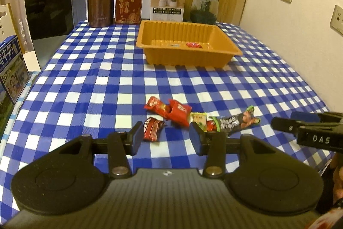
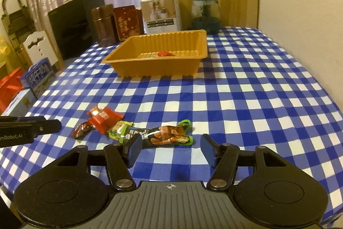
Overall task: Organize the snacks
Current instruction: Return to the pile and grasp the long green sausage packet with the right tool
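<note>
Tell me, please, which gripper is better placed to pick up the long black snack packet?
Probably the right gripper: the long black snack packet lies directly before its open fingers, whereas the left gripper faces the small dark-red wrapped candy.

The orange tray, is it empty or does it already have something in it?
Not empty. The tray holds a red snack on its floor, perhaps another pale wrapper beside it; the rest of the floor is bare.

A cluster of snack packets [image 1: 182,119] lies on the tablecloth [image 1: 96,83], well before the tray [image 1: 186,44].
</note>
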The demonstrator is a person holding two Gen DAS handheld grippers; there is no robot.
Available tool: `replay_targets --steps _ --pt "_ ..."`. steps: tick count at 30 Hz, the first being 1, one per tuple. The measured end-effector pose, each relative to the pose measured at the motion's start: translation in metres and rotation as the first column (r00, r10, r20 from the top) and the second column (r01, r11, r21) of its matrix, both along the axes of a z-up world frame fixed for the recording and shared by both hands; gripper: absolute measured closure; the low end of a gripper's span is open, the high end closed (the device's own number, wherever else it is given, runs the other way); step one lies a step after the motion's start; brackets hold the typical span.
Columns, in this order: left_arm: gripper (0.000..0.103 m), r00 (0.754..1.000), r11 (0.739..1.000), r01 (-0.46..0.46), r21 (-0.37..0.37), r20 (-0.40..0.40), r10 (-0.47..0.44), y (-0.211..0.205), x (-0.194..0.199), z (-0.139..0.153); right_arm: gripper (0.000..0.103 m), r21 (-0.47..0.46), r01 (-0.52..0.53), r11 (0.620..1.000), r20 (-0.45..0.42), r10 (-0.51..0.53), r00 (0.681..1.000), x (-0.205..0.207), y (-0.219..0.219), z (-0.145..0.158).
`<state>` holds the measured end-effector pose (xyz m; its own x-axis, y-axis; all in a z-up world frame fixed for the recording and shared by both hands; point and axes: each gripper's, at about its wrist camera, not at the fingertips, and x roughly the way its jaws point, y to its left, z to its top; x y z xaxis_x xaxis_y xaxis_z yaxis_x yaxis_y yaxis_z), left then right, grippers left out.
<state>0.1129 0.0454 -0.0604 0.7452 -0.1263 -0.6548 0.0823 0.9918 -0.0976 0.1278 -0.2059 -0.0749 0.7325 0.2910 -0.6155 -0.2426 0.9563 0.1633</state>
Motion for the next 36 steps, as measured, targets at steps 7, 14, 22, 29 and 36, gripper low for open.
replay_targets --steps 7,14,22,29,36 --pt "0.058 1.000 1.000 -0.002 0.023 -0.011 0.002 0.005 0.005 -0.006 0.040 -0.103 -0.162 0.981 -0.002 0.163 0.987 0.013 0.005 -0.006" --pt "0.056 1.000 1.000 -0.008 0.025 -0.024 0.009 0.008 0.013 -0.013 0.038 -0.322 -0.396 0.860 -0.036 0.407 0.913 0.036 0.024 -0.023" --pt "0.053 0.999 1.000 -0.018 -0.001 -0.050 0.017 0.010 0.021 -0.026 0.038 -0.406 -0.559 0.723 -0.093 0.576 0.812 0.067 0.042 -0.049" --pt "0.052 0.997 1.000 -0.024 -0.009 -0.075 0.024 0.014 0.024 -0.036 0.047 -0.374 -0.635 0.676 -0.147 0.633 0.760 0.077 0.052 -0.057" --pt "0.052 0.996 0.999 -0.031 -0.015 -0.078 0.030 0.016 0.024 -0.038 0.069 -0.197 -0.501 0.843 -0.183 0.471 0.863 0.076 0.026 -0.043"
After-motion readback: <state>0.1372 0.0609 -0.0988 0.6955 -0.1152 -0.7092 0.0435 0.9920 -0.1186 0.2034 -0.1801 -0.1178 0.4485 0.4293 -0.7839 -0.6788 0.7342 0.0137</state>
